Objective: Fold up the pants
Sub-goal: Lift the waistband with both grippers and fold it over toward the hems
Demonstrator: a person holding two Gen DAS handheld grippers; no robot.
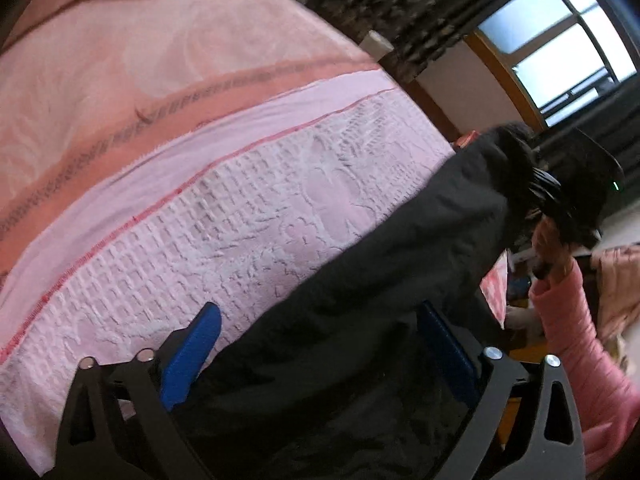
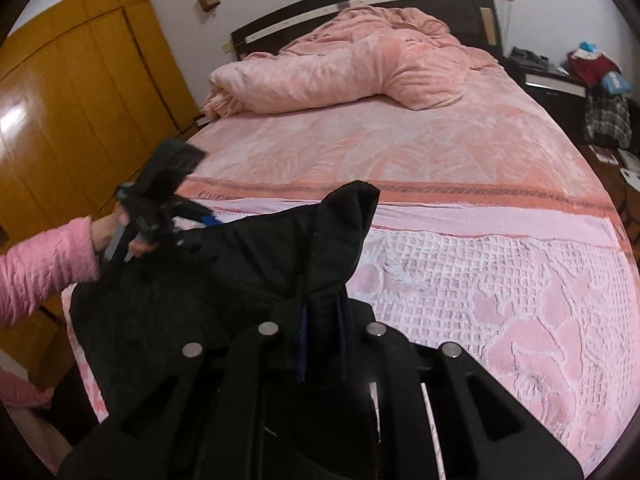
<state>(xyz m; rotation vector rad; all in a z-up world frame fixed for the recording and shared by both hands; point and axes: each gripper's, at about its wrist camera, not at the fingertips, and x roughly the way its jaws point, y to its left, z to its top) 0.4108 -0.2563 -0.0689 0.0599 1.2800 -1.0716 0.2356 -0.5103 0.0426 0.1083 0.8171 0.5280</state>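
Black pants (image 2: 168,304) hang stretched between both tools over the foot of the bed (image 2: 440,152), above the pink textured bedspread (image 2: 500,280). Right tool (image 2: 320,320): blue fingers pinched together on a bunched fold of the fabric. Left tool (image 1: 316,344): blue fingers spread wide, pants lying across the gap, nothing clamped. Crumpled pink duvet (image 2: 340,64) sits by the headboard (image 2: 360,0).

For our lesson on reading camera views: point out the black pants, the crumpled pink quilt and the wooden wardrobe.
black pants (image 2: 168,308): right wrist view, on the wide dark cloth.
crumpled pink quilt (image 2: 340,68): right wrist view, on its bunched middle.
wooden wardrobe (image 2: 80,92): right wrist view, on a door panel.
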